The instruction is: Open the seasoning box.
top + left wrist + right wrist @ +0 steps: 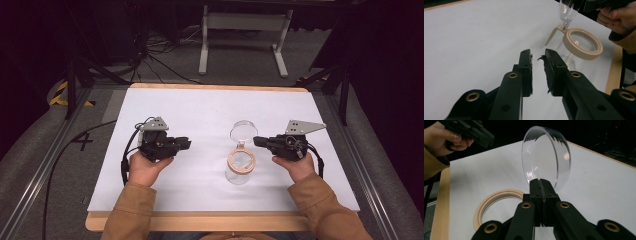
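tongs (538,58) black | lid (546,157) clear | ring (583,43) beige | table (200,110) white

high view from above the person's side, facing forward and down over the whole white table (210,107), left gripper view low and close along its jaws, right gripper view likewise, all three sharing the clear lidded jar (240,161) (582,43) (499,202)

Lit desk (210,107) bright | surroundings dark | nearest parts of the tongs blurred | glare on clear lid (545,157) above right tongs (540,182)
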Motion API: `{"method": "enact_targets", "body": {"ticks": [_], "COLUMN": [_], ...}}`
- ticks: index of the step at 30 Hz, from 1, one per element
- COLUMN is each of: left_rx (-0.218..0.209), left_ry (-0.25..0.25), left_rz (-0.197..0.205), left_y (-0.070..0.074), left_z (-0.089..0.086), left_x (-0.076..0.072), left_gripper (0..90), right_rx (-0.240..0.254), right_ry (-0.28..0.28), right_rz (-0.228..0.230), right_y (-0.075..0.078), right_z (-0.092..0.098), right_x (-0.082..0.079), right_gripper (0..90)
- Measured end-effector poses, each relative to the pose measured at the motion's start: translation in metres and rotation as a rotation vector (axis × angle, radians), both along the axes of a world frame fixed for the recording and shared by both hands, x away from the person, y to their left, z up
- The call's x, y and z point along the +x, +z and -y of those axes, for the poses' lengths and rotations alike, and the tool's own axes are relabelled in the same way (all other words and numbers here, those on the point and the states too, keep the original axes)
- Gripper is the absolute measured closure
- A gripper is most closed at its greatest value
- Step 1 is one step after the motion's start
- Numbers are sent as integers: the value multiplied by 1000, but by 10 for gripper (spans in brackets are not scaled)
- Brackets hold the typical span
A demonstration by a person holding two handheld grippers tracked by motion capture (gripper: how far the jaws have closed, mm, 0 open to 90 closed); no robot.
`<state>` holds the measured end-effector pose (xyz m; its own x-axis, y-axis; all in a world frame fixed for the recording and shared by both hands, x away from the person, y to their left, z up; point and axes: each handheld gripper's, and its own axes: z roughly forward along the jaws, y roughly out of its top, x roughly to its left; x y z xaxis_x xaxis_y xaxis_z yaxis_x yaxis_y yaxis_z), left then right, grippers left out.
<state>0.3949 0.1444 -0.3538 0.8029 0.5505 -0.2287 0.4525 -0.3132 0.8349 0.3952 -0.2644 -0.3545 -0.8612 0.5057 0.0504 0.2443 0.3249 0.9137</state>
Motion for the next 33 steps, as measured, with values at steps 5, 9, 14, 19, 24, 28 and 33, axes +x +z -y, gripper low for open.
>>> {"method": "enact_targets", "body": {"ticks": [5,9,14,19,24,28,33], "left_rx": [26,44,81,119,124,131,129], "left_ry": [16,26,88,147,177,186,202], "left_rz": [34,54,61,32,1,-16,-59], "left_y": [7,12,12,8,2,-4,-14], "left_z": [-2,-7,-14,-23,-30,-35,-37], "left_x": [-3,-5,-5,-1,4,9,15], "left_gripper": [740,723,652,642,631,627,620], "right_rx": [0,1,-8,-17,-47,-62,-80], "right_ry": [-6,-31,-87,-145,-222,-270,-337], "right_rz": [10,13,3,-28,-47,-63,-110], "right_y": [8,16,22,20,16,11,-2], "right_z": [12,27,45,59,75,85,100], "right_x": [-2,-3,-1,5,12,17,25], "right_gripper": [872,848,793,753,724,715,700]}}
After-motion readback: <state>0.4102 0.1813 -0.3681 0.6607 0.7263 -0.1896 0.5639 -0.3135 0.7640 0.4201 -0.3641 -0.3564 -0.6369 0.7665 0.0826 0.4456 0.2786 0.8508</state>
